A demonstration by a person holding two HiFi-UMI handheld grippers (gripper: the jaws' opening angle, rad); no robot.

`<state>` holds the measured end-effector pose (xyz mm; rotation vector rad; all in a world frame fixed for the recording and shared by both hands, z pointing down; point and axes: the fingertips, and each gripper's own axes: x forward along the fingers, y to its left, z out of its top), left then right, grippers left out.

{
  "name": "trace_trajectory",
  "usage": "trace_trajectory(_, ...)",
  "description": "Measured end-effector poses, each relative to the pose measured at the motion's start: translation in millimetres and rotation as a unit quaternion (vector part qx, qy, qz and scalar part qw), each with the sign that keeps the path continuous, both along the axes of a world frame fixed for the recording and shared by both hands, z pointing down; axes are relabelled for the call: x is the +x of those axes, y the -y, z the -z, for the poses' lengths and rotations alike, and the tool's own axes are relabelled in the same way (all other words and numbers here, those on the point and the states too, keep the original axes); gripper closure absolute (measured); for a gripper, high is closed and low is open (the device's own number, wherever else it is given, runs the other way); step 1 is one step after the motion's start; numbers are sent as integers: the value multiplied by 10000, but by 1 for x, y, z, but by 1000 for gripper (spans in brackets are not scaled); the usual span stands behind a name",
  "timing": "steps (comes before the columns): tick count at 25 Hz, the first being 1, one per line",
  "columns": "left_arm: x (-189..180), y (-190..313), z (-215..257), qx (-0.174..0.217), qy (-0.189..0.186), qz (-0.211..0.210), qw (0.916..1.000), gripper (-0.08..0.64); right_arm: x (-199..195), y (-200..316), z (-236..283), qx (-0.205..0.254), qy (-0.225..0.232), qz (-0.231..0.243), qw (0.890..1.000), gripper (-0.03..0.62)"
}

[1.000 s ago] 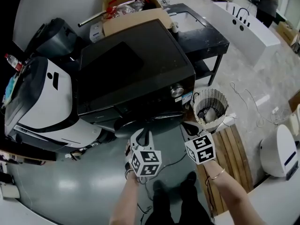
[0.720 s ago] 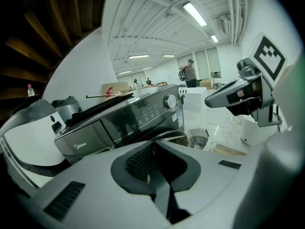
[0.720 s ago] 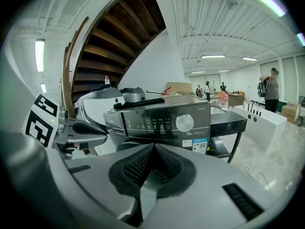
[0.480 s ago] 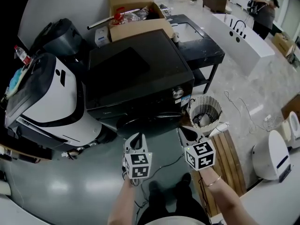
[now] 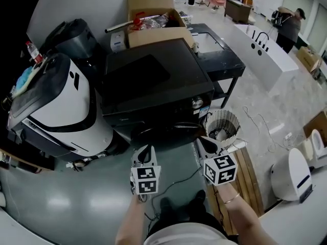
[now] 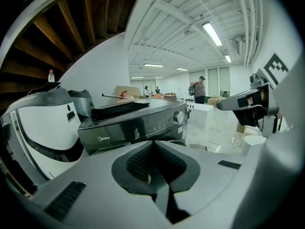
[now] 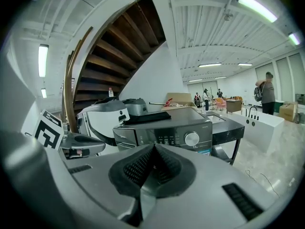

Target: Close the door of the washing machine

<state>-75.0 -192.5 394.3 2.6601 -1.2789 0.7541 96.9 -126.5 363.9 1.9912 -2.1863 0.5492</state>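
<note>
Both grippers hang in front of the person with nothing in them. The left gripper [image 6: 153, 146] has its ribbed fingers pressed flat together, and the right gripper [image 7: 153, 148] is pinched tight in the same way. Straight ahead of both sets of fingertips, and clear of them, stands the dark washing machine [image 5: 150, 83]. Its door [image 5: 164, 132] is the dark round front below the control panel, lower than the fingertips and facing them. From here I cannot tell whether it sits fully flush. The silver control knob [image 7: 192, 139] lies just beyond and a little right of the right fingers. Out past the left fingers on their left side is a white appliance with black trim [image 5: 56, 108]. A cardboard box [image 5: 153, 17] sits behind the washer, far beyond the fingertips. A ribbed basket [image 5: 223, 117] stands on the floor close to the right of the right fingers, with a slatted wooden board [image 5: 251, 170] nearer the person on that side.
</note>
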Motion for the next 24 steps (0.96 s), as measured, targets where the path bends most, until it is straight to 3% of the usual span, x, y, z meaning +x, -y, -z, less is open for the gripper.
trace_trajectory(12,-18,-8,8,-66,-291,167,9994,534,-2,-13,11,19,-2,-62,10000,588)
trace_trajectory(24,21,-17,0,-284,-501,372,9976,532,31,-26,0,7,221,28,9998,588)
